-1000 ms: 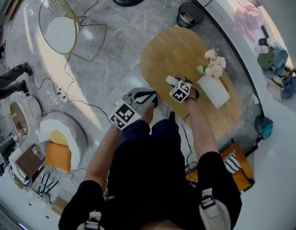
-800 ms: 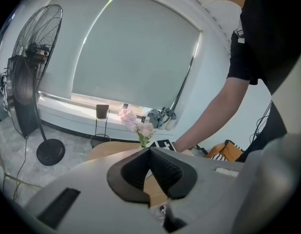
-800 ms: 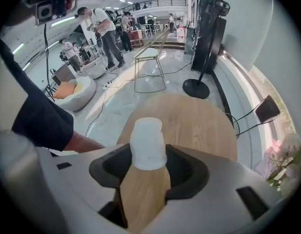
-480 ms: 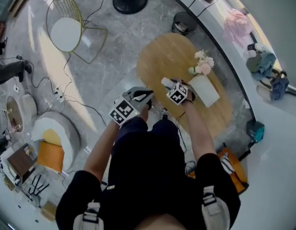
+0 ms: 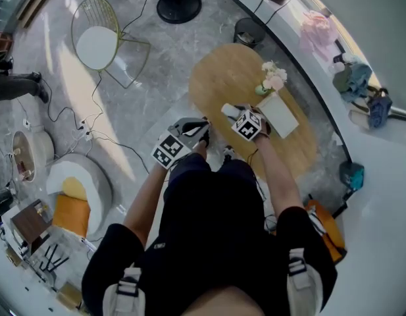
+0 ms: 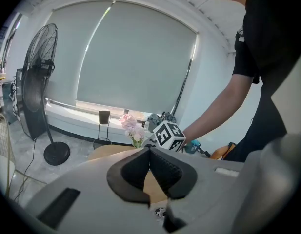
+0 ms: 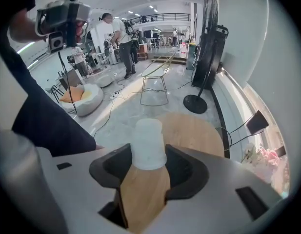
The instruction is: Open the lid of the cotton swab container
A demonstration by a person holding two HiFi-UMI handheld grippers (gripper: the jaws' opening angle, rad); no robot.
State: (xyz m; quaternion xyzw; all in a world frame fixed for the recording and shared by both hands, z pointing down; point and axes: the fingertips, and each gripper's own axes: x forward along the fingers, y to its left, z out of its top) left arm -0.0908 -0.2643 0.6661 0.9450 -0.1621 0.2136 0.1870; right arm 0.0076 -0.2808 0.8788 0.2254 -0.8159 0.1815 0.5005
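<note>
The person stands at the near edge of an oval wooden worktop (image 5: 222, 78) and bends over it, with one tool in each hand.

The right tool (image 7: 149, 172) is grasping the cotton swab container (image 7: 149, 140). This is a white round tub. It sits between the two dark pads (image 7: 182, 167), and both pads touch its sides. The tub points away along the jaws, over the near part of the worktop. I cannot tell if its bottom touches the wood or is a little above it. I also cannot see where the lid begins, because the whole tub looks white.

The left tool (image 6: 150, 152) is clenched. Its two pads meet and nothing is between them. It is to the left of the right tool, just beside the near left edge of the worktop and over the grey stone floor (image 5: 143, 104), apart from the container.

On the right side of the worktop lies a white flat box (image 5: 279, 116), and some pink flowers (image 5: 272, 78) are at its far end. Further left on the floor stands a wire chair (image 5: 97, 45) with a white seat. The round black foot of a standing fan (image 5: 178, 5) is at the far side, and a dark bin (image 5: 249, 30) is near the far end of the worktop.
</note>
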